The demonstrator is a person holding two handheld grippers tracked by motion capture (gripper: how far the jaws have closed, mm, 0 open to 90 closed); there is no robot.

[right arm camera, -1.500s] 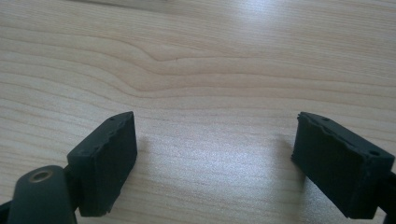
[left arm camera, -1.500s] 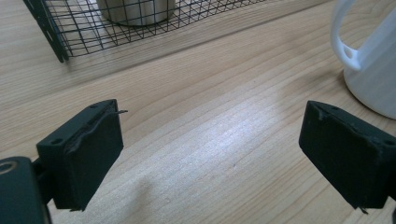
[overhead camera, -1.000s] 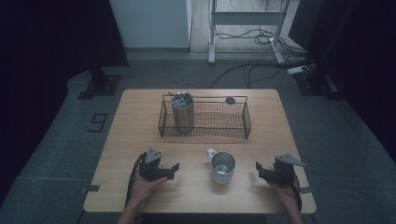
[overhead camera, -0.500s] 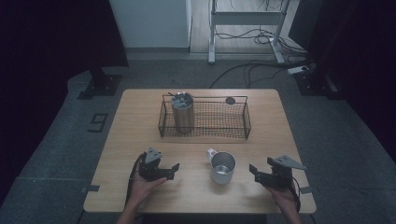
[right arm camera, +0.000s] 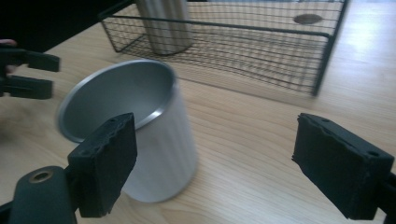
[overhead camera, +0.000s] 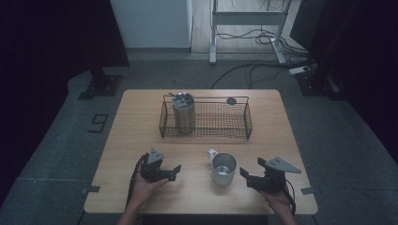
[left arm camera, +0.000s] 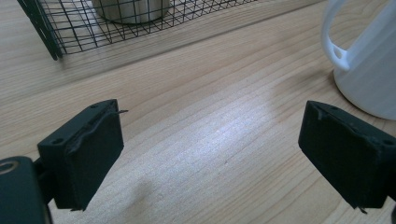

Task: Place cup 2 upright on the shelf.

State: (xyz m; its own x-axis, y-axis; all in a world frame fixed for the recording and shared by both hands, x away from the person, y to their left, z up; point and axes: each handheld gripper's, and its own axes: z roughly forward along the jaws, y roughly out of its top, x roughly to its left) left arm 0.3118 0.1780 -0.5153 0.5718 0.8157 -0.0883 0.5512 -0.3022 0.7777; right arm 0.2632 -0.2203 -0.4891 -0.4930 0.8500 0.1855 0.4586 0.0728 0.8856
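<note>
As before left gripper idle, right gripper nearer mug

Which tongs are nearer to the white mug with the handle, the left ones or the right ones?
Right. The right tongs, open, sit just beside the mug on its right. The left tongs, also open, lie farther off on its left, with bare table between.

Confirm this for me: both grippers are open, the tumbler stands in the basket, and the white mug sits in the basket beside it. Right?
Not quite. The mug stands on the table in front of the basket, between the open left gripper and right gripper, as the high view shows. The tumbler is in the basket.
</note>
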